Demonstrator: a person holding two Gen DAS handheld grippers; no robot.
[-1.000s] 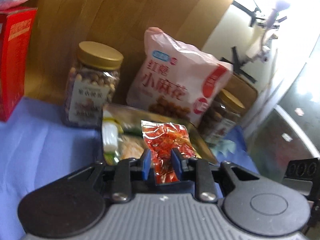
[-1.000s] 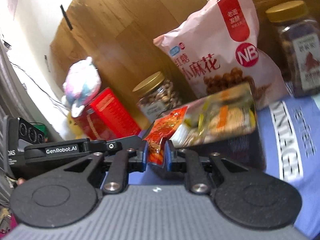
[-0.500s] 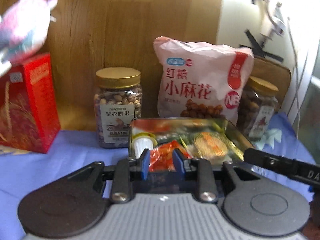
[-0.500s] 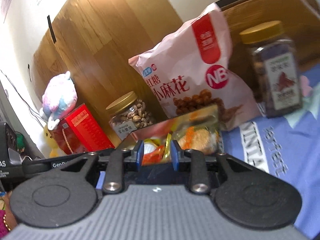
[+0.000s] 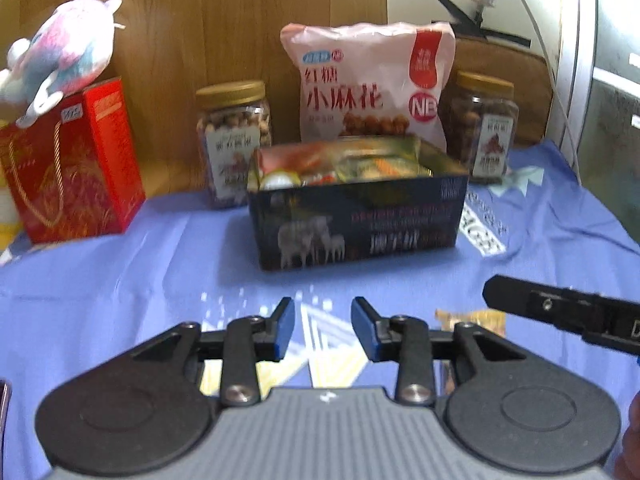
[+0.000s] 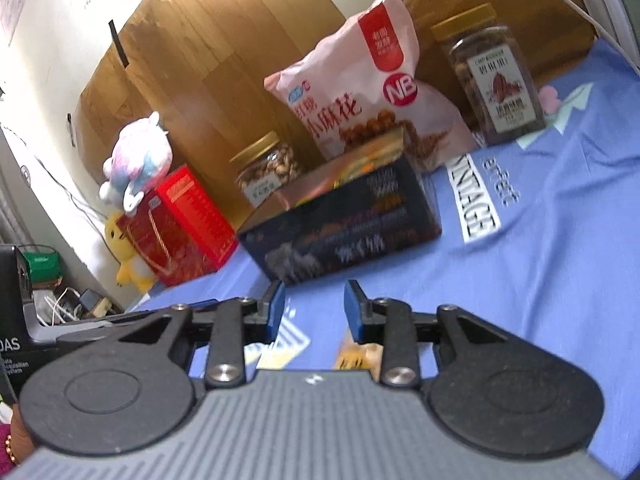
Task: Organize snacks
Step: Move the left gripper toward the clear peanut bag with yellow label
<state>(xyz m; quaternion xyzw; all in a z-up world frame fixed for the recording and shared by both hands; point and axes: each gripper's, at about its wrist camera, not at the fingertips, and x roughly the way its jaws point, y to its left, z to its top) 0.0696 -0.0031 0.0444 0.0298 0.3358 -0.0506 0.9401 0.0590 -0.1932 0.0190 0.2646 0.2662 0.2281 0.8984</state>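
On the blue cloth (image 5: 120,280), the dark box (image 5: 356,224) of snacks stands before a pink bag (image 5: 368,84), while left gripper (image 5: 322,334) and right gripper (image 6: 314,310), jaws just opening, hover empty nearby.

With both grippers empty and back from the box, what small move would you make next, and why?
Probably lower the right gripper onto the small yellow packet lying on the blue cloth just beneath its open jaws. It appears to be the only loose snack still outside the dark box.
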